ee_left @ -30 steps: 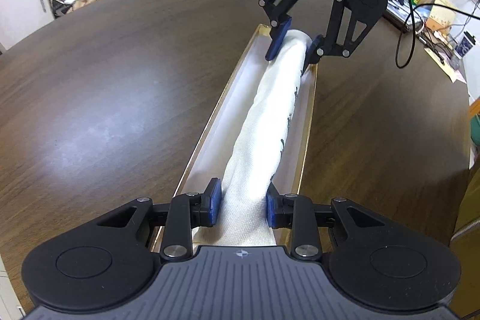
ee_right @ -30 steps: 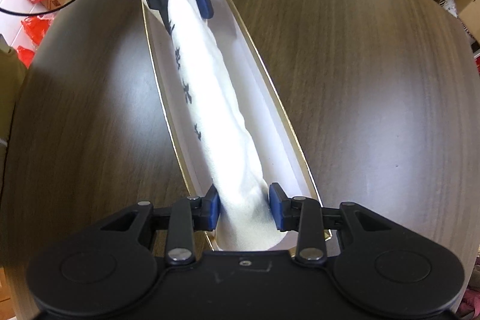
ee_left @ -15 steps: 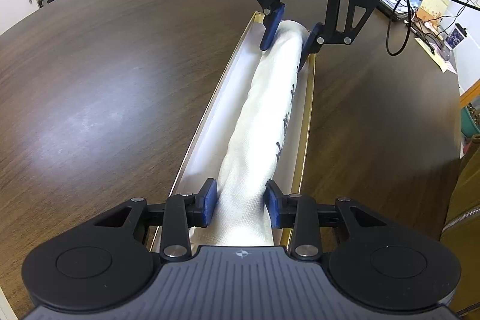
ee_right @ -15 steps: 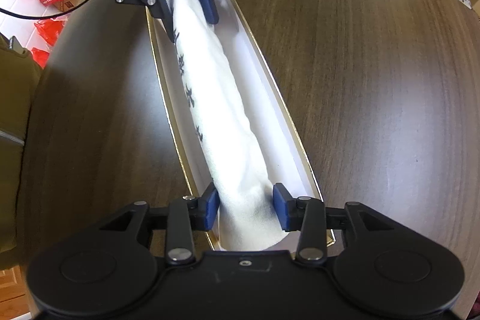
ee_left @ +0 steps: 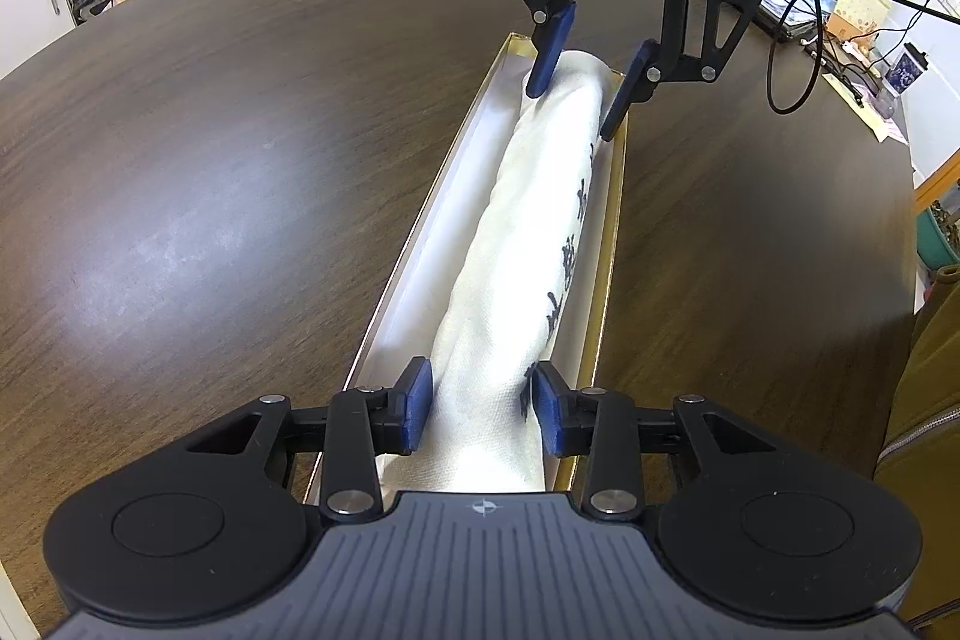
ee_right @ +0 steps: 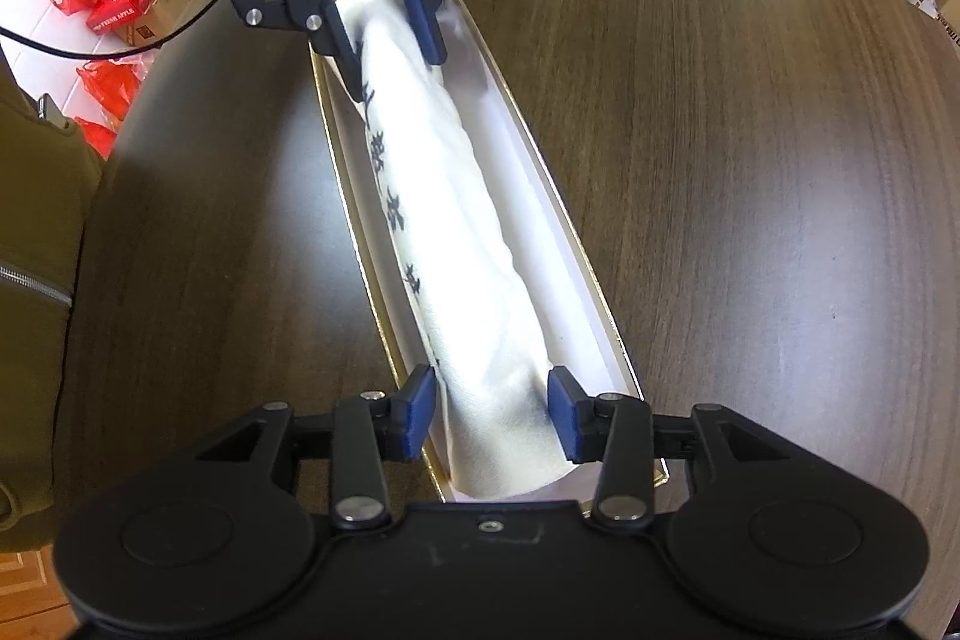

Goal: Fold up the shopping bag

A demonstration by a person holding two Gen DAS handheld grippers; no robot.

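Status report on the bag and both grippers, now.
Left gripper and right gripper have just been opening, rolled bag between both. Bag lies lengthwise in long box. Nothing in the way.

Dark brown wood-grain desk (ee_left: pixel 228 172) with a rounded edge, its surface showing a pale sheen to the left of the box in the left wrist view. One long, narrow, open box (ee_left: pixel 606 244), gold-rimmed with a white interior, lies flat on the desk, running lengthwise away from the camera in both views. Inside the box, along its length, rests a rolled white shopping bag (ee_left: pixel 528 232) bearing dark printed characters on one side. Desk surface on both long sides of the box carries nothing else within view.
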